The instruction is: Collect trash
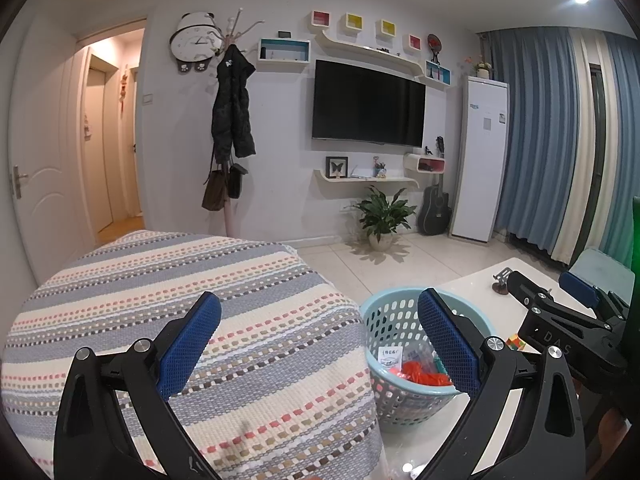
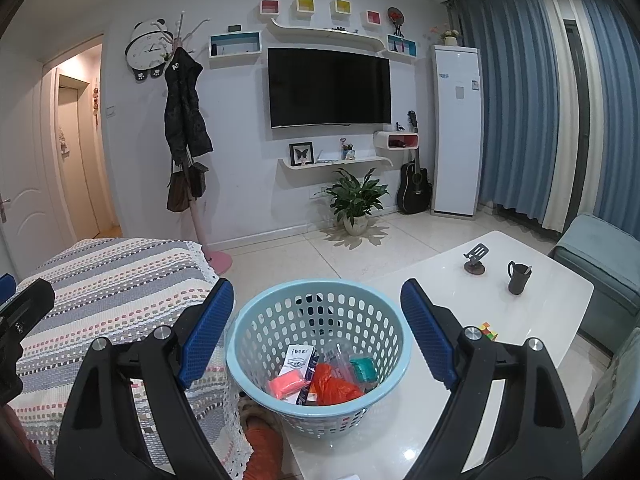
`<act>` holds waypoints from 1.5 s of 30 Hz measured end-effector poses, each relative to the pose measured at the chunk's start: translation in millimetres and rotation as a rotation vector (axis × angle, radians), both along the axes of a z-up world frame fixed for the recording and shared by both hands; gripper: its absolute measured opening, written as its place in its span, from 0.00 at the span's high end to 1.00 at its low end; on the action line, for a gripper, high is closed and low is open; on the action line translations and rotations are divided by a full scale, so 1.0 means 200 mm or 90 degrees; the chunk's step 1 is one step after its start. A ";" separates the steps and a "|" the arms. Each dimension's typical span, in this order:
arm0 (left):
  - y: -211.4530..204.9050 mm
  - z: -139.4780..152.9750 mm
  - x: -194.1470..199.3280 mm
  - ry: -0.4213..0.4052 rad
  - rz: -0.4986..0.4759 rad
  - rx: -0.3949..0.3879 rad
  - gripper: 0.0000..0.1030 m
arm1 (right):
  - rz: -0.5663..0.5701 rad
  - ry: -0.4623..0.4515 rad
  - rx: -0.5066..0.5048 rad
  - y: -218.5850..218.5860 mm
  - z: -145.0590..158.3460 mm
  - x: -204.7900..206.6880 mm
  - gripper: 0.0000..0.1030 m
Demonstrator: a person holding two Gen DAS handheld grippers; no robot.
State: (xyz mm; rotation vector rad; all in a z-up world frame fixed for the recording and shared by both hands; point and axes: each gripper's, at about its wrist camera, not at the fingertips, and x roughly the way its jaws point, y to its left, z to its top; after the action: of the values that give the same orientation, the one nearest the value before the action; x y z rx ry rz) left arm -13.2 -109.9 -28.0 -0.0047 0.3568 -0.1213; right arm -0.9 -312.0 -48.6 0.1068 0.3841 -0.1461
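Looking along the left wrist view: left gripper [image 1: 320,344] spread wide, nothing between its blue pads, hanging over a striped woven cover [image 1: 180,312] on what looks like a sofa arm or cushion. Pale blue basket [image 1: 394,320] stands upright, mouth up, at the near corner of the white tabletop [image 1: 480,284]; the right-hand pad hides part of its rim. Trash [image 1: 424,376] inside: orange plastic, a white printed wrapper; the rest hard to make out. Right gripper [image 1: 556,296] enters at the right edge, partly cut off.

Right wrist view: right gripper [image 2: 318,312] wide apart, empty, framing the basket [image 2: 320,304] without touching it. Trash [image 2: 320,376] lies in a loose heap with no common direction: pink block, orange bag, teal piece, clear wrap, printed box. Tabletop [image 2: 440,280] glossy, carrying a phone stand [image 2: 476,260], dark mug [image 2: 518,278] and colour cube [image 2: 489,330]. Room: tiled floor [image 2: 300,256], wall television [image 2: 330,88], potted plant [image 2: 356,200], guitar [image 2: 414,184], blue curtains [image 2: 516,100]. An orange shape below the basket is unclear.
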 end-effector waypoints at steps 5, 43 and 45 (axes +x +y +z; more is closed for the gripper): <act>0.01 0.00 0.00 0.000 0.000 -0.001 0.07 | 0.006 -0.001 -0.002 0.01 0.00 0.00 0.21; 0.01 0.01 0.00 0.007 0.005 -0.009 0.07 | 0.012 0.007 -0.011 0.02 -0.01 0.03 0.21; 0.02 0.01 0.01 0.009 0.005 -0.010 0.07 | 0.012 0.008 -0.010 0.02 -0.01 0.02 0.21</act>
State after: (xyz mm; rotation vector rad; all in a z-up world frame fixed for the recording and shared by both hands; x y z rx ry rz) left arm -12.2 -106.8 -26.9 -0.0230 0.3694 -0.1162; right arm 3.8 -307.2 -51.1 0.0858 0.3970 -0.1308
